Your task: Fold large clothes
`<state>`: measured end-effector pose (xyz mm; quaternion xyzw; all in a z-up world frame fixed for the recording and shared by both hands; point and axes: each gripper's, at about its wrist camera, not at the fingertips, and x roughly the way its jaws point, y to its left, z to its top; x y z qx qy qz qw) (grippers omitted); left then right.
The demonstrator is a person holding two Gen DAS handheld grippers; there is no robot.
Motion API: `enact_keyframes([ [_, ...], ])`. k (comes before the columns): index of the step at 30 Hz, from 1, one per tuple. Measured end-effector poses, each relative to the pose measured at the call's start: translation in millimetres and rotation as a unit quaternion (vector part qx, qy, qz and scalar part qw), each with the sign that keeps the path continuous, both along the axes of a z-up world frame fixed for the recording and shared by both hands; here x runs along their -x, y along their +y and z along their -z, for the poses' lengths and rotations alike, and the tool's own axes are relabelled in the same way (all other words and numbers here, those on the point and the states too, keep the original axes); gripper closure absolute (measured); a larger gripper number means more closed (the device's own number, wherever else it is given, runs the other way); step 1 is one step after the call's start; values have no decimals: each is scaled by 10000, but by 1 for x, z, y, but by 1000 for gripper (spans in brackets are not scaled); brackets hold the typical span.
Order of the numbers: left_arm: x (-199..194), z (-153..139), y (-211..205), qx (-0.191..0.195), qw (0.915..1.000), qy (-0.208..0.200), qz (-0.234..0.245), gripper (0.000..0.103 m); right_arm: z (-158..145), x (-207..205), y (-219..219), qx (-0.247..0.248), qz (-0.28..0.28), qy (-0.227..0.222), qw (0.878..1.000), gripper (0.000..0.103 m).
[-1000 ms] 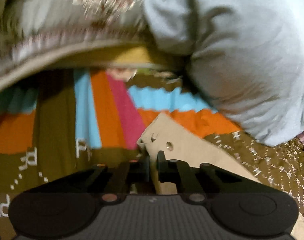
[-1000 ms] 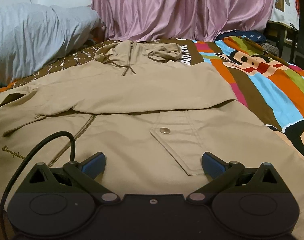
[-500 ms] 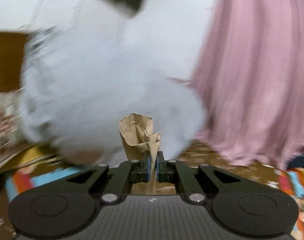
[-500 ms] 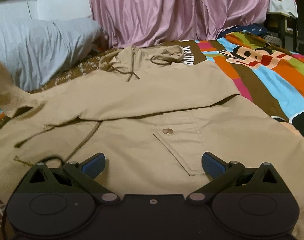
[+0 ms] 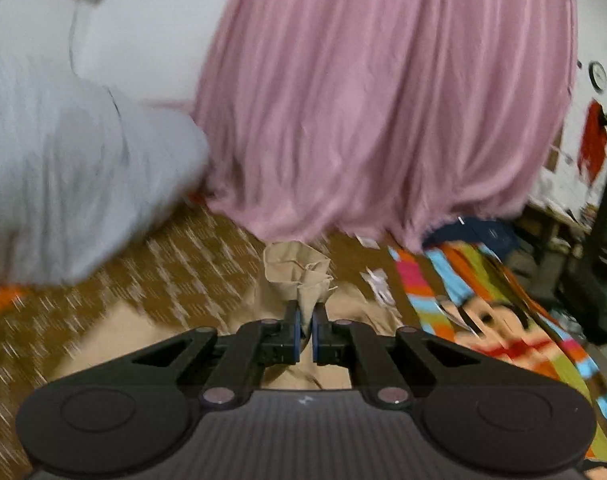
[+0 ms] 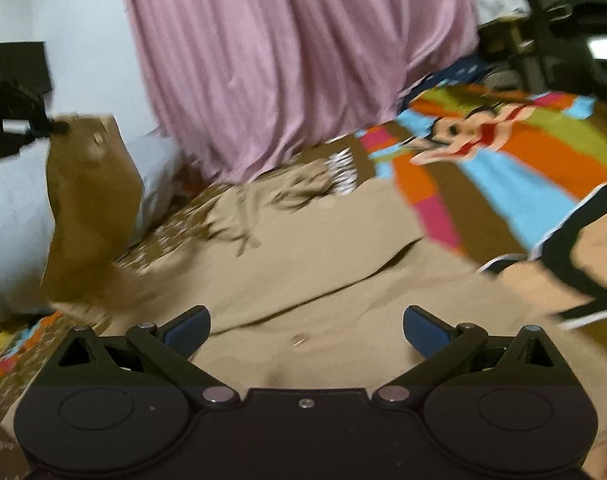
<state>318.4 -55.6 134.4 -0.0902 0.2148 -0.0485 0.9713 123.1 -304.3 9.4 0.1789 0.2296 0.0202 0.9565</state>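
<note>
A tan hooded jacket (image 6: 311, 256) lies spread on the bed, its hood toward the pink curtain. My left gripper (image 5: 306, 320) is shut on the end of one sleeve, and a bunch of tan cuff (image 5: 299, 270) sticks up above its fingers. In the right wrist view that sleeve (image 6: 91, 200) hangs lifted at the far left, held up by the left gripper (image 6: 43, 128). My right gripper (image 6: 305, 330) stands open just above the jacket's front, near a metal snap (image 6: 299, 340), with nothing between its fingers.
A colourful striped cartoon bedspread (image 6: 523, 152) covers the bed to the right. A pale blue pillow (image 5: 63, 176) lies at the left. The pink curtain (image 5: 383, 100) hangs behind the bed. A dark chair and clutter (image 5: 599, 264) stand at the far right.
The left gripper has risen and swung right with the sleeve end, from facing the bedspread to facing the curtain. The sleeve now hangs lifted. The right gripper has shifted and rolled a little.
</note>
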Motion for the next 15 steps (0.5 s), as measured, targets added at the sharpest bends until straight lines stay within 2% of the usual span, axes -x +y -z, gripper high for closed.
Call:
enact_keyframes([
  [6,23,91,-40,436,9949,847,331,98,-3,3,-37,-160,612,126,9979,1],
  [9,39,121,-46,604,9911,1081,481,98,-1,5,-51,-296,852,203,9957,1],
  [11,44,132,-49,687,9880,1232,622,95,-1,7,-60,-363,1001,197,9941,1],
  [13,51,135,-49,758,9844,1364,810,81,-1,10,-66,-409,1119,182,9927,1],
  [15,55,134,-49,811,9810,1437,1025,37,-1,9,-71,-478,1214,183,9913,1],
])
